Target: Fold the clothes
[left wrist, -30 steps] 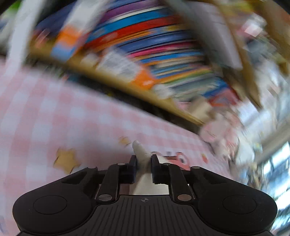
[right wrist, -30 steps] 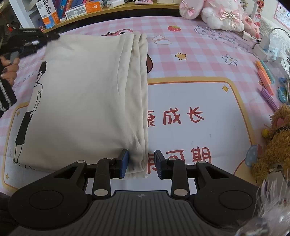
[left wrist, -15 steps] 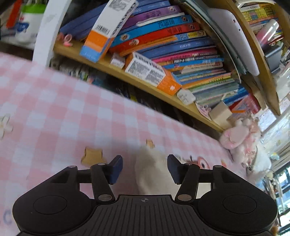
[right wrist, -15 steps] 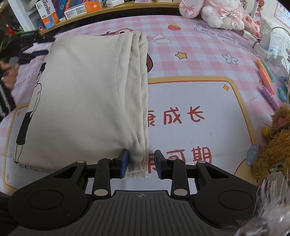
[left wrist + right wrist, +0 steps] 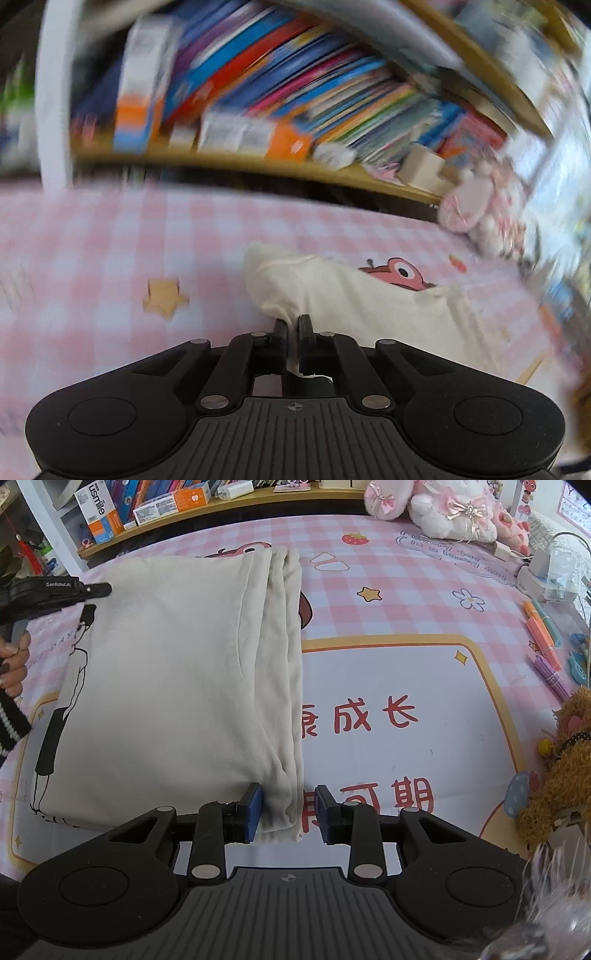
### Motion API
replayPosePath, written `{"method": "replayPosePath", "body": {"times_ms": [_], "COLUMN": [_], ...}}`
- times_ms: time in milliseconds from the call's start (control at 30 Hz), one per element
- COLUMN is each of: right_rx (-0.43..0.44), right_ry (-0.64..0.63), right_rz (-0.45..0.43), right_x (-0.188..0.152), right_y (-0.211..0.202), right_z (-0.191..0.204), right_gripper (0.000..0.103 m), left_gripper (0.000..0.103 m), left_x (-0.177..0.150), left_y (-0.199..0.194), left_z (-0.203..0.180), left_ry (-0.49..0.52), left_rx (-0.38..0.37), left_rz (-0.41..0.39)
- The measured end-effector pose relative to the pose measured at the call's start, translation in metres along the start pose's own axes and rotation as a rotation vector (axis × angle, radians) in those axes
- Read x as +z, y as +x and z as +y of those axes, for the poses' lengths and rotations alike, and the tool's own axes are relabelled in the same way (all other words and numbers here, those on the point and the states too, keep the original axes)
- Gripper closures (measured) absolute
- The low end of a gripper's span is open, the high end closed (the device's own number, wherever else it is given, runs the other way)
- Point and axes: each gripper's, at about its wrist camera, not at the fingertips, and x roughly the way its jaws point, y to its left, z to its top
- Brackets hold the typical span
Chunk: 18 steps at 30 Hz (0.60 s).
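Up close, left wrist view: left gripper (image 5: 293,325) pinched tight on a corner of the cream garment (image 5: 354,295), over the pink checked tablecloth (image 5: 92,258). Right wrist view: folded garment (image 5: 173,672) lies flat; right gripper (image 5: 289,814) jaws apart, straddling its near folded edge.

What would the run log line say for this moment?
left gripper: shut on cream garment corner | right gripper: open, straddling folded edge | surface: pink checked mat
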Motion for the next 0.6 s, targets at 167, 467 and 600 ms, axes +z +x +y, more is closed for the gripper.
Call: {"method": "replayPosePath", "body": {"times_ms": [167, 467, 600], "right_rx": [0.002, 0.0, -0.004], "right_ry": [0.0, 0.014, 0.022], "right_rz": [-0.001, -0.006, -0.011], "right_x": [-0.001, -0.003, -0.005], "right_y": [-0.001, 0.0, 0.0], "right_z": [0.001, 0.002, 0.005], "right_gripper": [0.074, 0.074, 0.074], "left_gripper": [0.088, 0.074, 0.073], "left_x": [0.004, -0.015, -0.049], "left_y": [0.022, -0.026, -0.064], "left_z": [0.022, 0.033, 0.027], "left_ry": [-0.127, -0.183, -0.175], "left_rx": [-0.004, -0.022, -0.04], "left_rz": [0.098, 0.077, 0.047]}}
